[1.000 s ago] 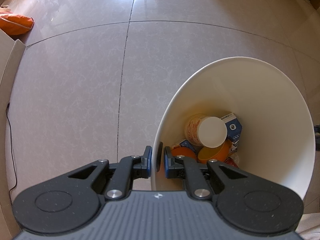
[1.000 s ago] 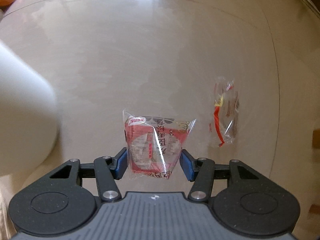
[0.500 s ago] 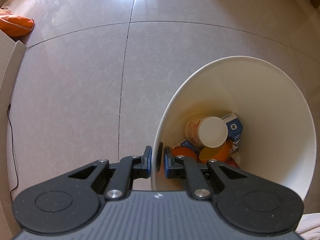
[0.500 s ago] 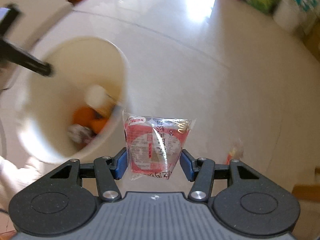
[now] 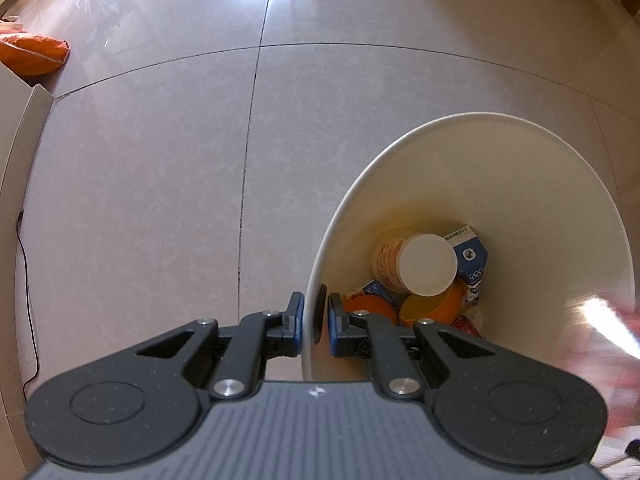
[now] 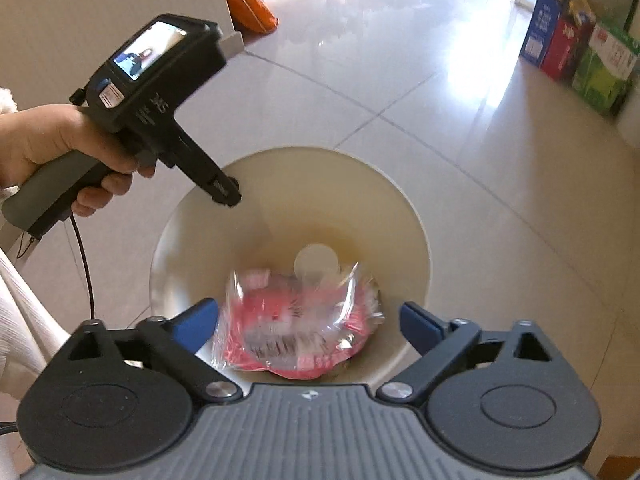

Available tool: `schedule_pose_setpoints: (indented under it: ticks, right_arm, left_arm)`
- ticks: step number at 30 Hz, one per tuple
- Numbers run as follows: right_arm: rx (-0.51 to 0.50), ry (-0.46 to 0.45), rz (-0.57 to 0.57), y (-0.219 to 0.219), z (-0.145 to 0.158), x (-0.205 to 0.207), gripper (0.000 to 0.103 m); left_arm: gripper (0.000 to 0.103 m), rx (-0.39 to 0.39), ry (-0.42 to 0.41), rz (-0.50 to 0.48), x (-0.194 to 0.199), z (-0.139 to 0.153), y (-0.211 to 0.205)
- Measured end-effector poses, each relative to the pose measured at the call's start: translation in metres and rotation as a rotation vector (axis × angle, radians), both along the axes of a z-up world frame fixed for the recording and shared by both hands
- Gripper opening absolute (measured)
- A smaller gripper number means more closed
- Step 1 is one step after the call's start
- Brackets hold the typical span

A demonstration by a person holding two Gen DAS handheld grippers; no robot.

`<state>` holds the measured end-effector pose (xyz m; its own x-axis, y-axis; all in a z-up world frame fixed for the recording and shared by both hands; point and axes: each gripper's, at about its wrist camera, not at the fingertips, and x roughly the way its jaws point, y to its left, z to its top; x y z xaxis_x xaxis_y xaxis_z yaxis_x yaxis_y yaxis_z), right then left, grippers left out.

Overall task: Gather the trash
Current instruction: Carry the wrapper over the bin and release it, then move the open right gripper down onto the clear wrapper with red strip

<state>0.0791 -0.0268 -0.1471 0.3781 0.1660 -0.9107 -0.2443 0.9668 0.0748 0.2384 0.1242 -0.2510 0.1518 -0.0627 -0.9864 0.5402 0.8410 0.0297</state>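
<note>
Released wrapper [image 6: 296, 320] over bin rim [image 6: 416, 216], floor [image 6: 400, 80] open

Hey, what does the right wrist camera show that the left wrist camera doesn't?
Only the right wrist view shows the hand gripping the left gripper's handle, the right gripper with jaws just opened, and the boxes by the wall. Only the left wrist view shows the left gripper clamped on the rim and the orange bowl inside. Both show the white bin, the upturned cup and the red wrapper, blurred as it falls.
</note>
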Motion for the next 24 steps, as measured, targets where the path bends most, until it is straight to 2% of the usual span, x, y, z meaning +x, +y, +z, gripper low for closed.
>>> schedule_pose_setpoints:
  ticks: [15,20,24]
  right_arm:
    - [-0.009,-0.053,-0.191,-0.064,-0.004,-0.005,0.103]
    - [-0.046,-0.064,-0.336,-0.114,-0.017,-0.01,0.103]
    - [-0.067,-0.042,-0.497,-0.167,-0.047,-0.015,0.103]
  left_arm:
    - [0.01,0.002,-0.002,0.002,0.0,0.001,0.0]
    - [0.01,-0.001,-0.003,-0.004,-0.001,0.001,0.0]
    - [0.01,0.002,-0.003,-0.003,-0.001,0.0,0.001]
